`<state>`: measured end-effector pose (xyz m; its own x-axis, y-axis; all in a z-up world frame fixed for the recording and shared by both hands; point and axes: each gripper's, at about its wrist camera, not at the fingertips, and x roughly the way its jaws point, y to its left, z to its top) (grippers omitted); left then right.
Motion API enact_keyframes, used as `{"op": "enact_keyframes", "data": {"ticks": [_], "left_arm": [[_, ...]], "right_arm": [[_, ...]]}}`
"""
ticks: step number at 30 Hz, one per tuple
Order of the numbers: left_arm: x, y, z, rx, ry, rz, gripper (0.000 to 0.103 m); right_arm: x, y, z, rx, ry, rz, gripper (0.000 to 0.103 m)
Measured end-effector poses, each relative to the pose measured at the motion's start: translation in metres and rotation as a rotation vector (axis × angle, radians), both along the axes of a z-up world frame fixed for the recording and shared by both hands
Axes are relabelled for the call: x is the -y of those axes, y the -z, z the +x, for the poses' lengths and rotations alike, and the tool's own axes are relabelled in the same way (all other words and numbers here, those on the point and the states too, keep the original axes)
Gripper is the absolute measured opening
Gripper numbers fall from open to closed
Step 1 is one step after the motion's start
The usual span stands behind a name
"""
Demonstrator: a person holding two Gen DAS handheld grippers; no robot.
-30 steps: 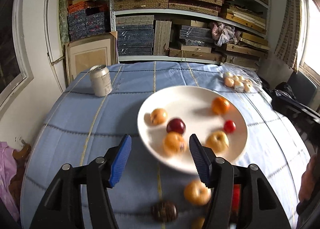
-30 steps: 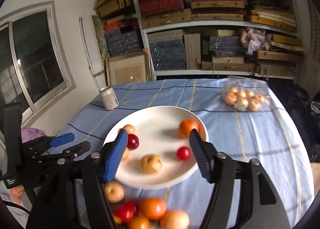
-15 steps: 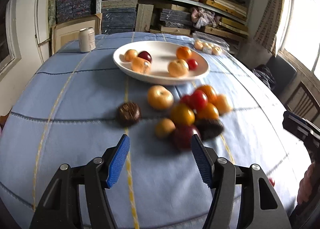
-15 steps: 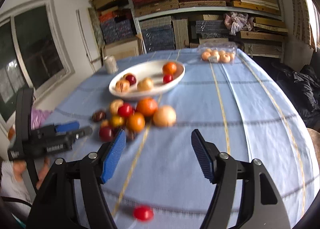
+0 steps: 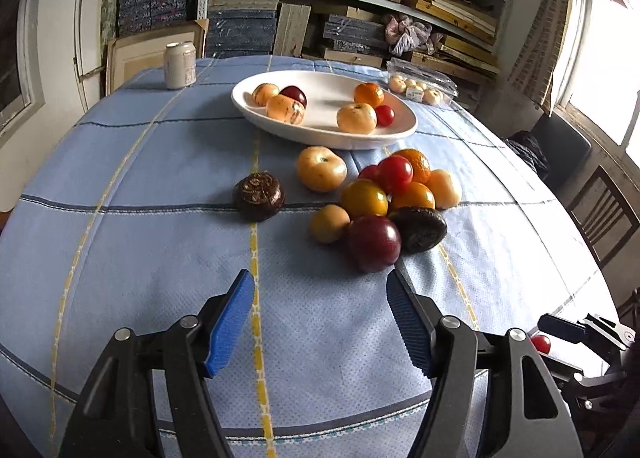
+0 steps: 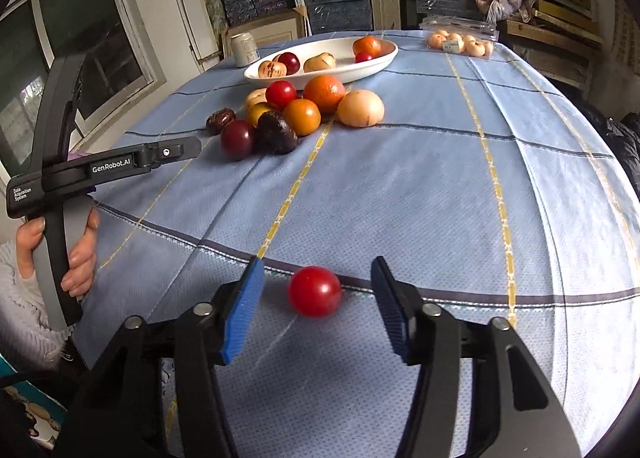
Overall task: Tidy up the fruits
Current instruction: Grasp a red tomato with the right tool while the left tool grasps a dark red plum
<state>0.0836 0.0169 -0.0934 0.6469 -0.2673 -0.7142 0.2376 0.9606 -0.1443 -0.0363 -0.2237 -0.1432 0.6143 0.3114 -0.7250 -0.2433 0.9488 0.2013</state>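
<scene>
A white plate [image 5: 328,95] [image 6: 354,69] at the far side of the blue cloth holds several fruits. Nearer lies a loose pile of fruit [image 5: 384,193] [image 6: 304,109]: oranges, tomatoes, a dark plum [image 5: 374,244] and brown ones. My left gripper [image 5: 320,286] hovers just short of the plum, its jaws opening with nothing between them. My right gripper [image 6: 318,270] is low at the near table edge, its jaws closing around a small red tomato [image 6: 315,290]. Its pads stand clear of the tomato on both sides.
A drink can [image 5: 180,65] [image 6: 245,49] stands far left. A clear plastic box of small fruit [image 5: 420,85] [image 6: 460,42] sits far right. A hand [image 6: 76,250] holds the left tool at the left edge. A chair [image 5: 600,213] stands to the right, shelves behind.
Both grippers pulled back from over the plate to the near side of the table and sank. The right one now straddles the red tomato with narrower jaws; the left jaws stand slightly wider.
</scene>
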Motion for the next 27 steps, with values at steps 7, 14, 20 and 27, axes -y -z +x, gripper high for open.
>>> {"op": "enact_keyframes", "data": {"ticks": [7, 14, 20, 27], "left_arm": [[0.008, 0.006, 0.000, -0.022, 0.032, 0.028, 0.069], [0.016, 0.004, 0.014, -0.026, 0.040, 0.043, 0.069], [0.036, 0.004, 0.027, -0.028, 0.093, 0.063, 0.069], [0.042, 0.010, 0.041, -0.049, 0.096, 0.049, 0.052]], "right_arm": [[0.002, 0.003, 0.008, -0.017, -0.003, 0.014, 0.028], [-0.001, 0.004, 0.008, -0.011, -0.017, 0.010, 0.026], [0.000, 0.004, 0.008, -0.011, -0.018, 0.023, 0.026], [0.005, 0.005, 0.010, -0.022, -0.016, 0.062, 0.026]]}}
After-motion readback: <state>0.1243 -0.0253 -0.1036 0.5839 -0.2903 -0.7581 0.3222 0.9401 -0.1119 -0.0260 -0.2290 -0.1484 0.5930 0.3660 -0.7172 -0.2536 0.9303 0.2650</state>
